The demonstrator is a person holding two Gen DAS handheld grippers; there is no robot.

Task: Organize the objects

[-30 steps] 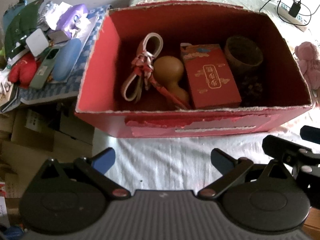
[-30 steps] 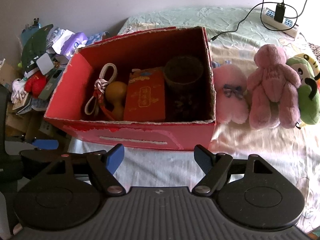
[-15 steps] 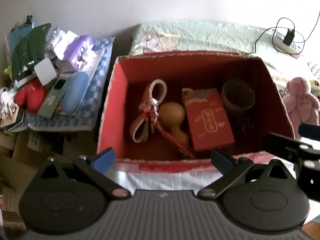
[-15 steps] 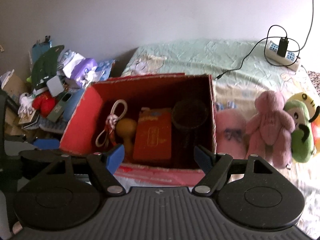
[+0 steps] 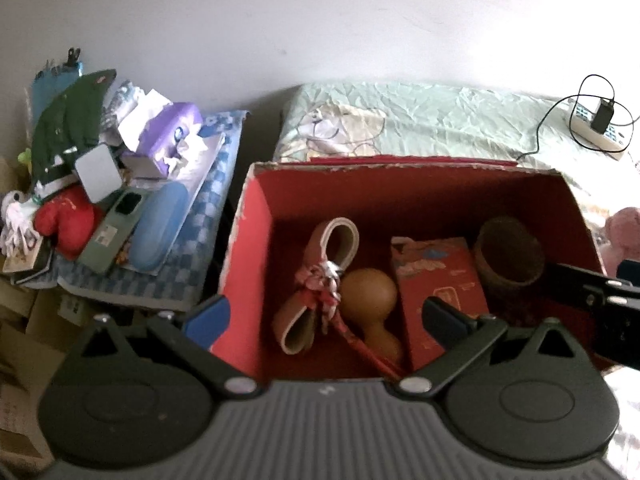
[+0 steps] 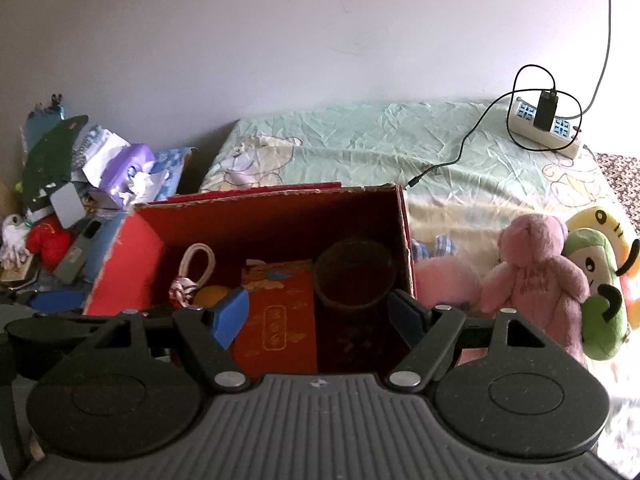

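Both the left gripper (image 5: 320,316) and the right gripper (image 6: 318,310) hang spread wide and empty over the red cardboard box (image 5: 256,264) on the bed (image 6: 360,144). Inside lie a gourd (image 5: 366,292), a red packet (image 6: 276,320) and a dark cup (image 6: 354,276). Right of the box sits a pink teddy bear (image 6: 532,276).

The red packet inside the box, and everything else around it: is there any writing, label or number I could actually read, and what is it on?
No text here can be read with certainty.
Red packet: gold characters in a frame, too blurred to read.
Pink teddy bear: stitched letters on its chest, too blurred.
Green phone box: white label, print too small.
Purple tissue pack: printing, unreadable.
Red cardboard box: no writing visible.
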